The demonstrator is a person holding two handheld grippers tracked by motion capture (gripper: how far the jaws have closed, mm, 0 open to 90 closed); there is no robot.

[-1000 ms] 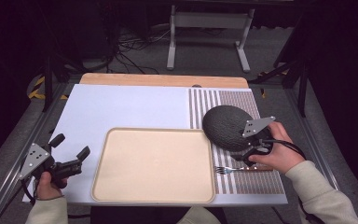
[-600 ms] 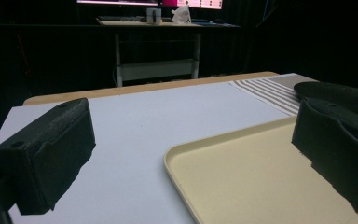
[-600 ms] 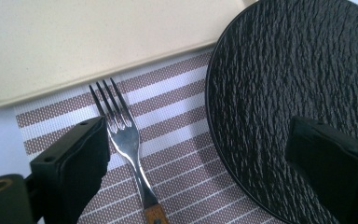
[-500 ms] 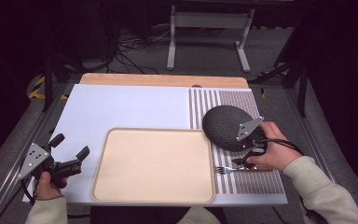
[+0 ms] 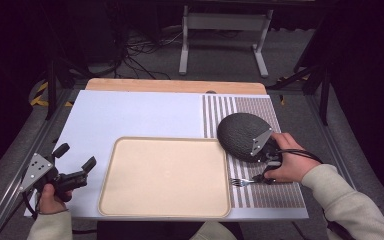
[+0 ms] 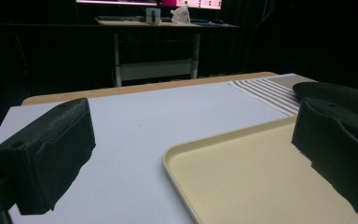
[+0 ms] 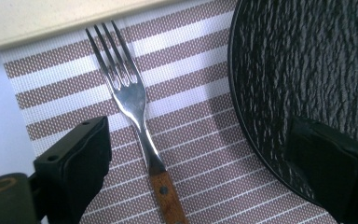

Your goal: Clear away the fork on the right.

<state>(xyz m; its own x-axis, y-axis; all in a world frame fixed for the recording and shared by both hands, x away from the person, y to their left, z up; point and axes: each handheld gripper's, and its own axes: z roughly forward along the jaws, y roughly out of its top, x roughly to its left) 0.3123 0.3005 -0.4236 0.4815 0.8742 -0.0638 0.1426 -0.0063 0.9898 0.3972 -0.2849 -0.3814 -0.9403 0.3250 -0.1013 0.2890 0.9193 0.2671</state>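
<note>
Wooden-handled steel fork (image 7: 140, 121) | your right gripper (image 7: 205, 172) jaws spread, straddling it | risk: far jaw over textured black plate (image 7: 307, 70) snags its rim | left gripper (image 5: 75, 162) open, idle.

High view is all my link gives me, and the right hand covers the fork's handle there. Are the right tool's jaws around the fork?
Observer: Yes. In the right gripper view the right tool is open. The fork lies between its jaws, and neither jaw touches it.
Operator: What is the handle like?
Observer: It is wooden with a rivet, and the tines point toward the tray.
Operator: Is the plate in the way?
Observer: One jaw shows in front of the edge of the dark plate. I cannot tell whether it touches, so closing might catch the plate.
</note>
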